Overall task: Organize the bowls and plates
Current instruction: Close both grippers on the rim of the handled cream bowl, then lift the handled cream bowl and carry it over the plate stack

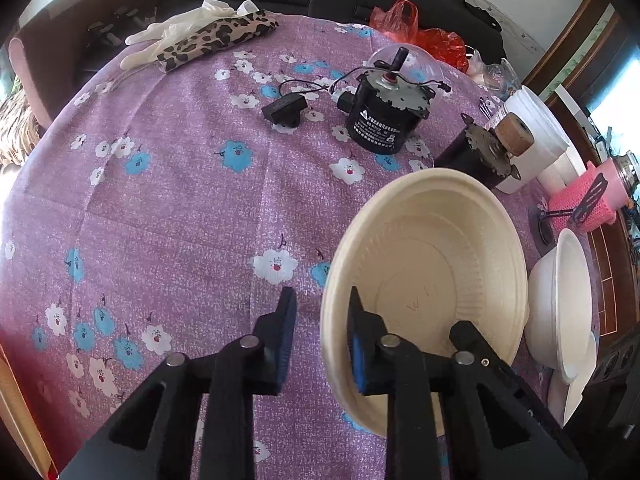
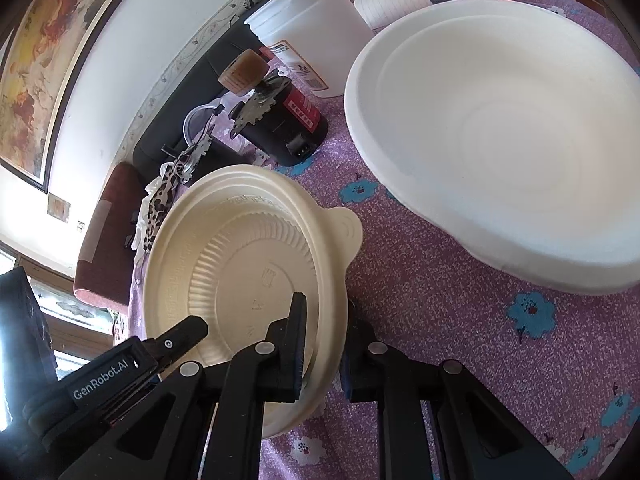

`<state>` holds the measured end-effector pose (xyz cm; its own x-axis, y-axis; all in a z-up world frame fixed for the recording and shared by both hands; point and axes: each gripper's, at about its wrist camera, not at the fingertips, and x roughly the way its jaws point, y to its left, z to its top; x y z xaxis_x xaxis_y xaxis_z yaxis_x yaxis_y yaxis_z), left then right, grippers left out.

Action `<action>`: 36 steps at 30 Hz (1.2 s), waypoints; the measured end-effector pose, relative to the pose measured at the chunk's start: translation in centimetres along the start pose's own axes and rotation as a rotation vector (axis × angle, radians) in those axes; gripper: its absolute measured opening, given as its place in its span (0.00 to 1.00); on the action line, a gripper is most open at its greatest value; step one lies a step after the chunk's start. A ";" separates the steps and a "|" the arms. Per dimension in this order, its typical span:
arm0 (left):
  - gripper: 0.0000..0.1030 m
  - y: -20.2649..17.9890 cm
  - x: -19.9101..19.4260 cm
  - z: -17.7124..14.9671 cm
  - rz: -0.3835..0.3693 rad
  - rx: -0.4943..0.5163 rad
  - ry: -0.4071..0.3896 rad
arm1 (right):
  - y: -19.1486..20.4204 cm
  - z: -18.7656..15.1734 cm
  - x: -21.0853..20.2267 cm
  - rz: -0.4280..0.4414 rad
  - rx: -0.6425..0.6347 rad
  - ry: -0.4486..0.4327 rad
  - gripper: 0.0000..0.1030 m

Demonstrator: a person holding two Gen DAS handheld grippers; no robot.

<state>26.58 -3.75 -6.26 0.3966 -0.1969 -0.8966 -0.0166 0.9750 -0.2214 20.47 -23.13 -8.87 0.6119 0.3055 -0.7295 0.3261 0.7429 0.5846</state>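
**Cream bowl gripped at opposite rims by both tongs**

A cream disposable bowl [image 1: 432,276] sits tilted on the purple floral worktop [image 1: 180,200]. The left tongs [image 1: 320,340] have narrowed around its near-left rim, one pad inside, one outside; whether they press is unclear. The right tongs [image 2: 324,348] are clamped on the opposite rim. A white bowl [image 2: 508,140] lies just beyond to the right, the likely stacking spot.
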 end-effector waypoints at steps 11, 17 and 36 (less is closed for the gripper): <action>0.11 1.8 -1.8 -2.5 -0.017 -0.018 -0.042 | 0.9 -1.1 -0.3 -0.004 -0.041 0.017 0.12; 0.13 3.3 -3.2 -4.3 -0.015 -0.033 -0.057 | 2.8 -2.6 -1.6 -0.024 -0.121 -0.007 0.11; 0.14 9.1 -13.0 -11.0 0.027 -0.050 -0.178 | 8.6 -12.0 -8.3 -0.012 -0.312 -0.105 0.12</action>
<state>11.18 6.49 -0.88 0.5513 -0.1450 -0.8216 -0.0730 0.9726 -0.2206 9.57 -12.11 -2.01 0.6858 0.2442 -0.6856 0.1077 0.8976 0.4274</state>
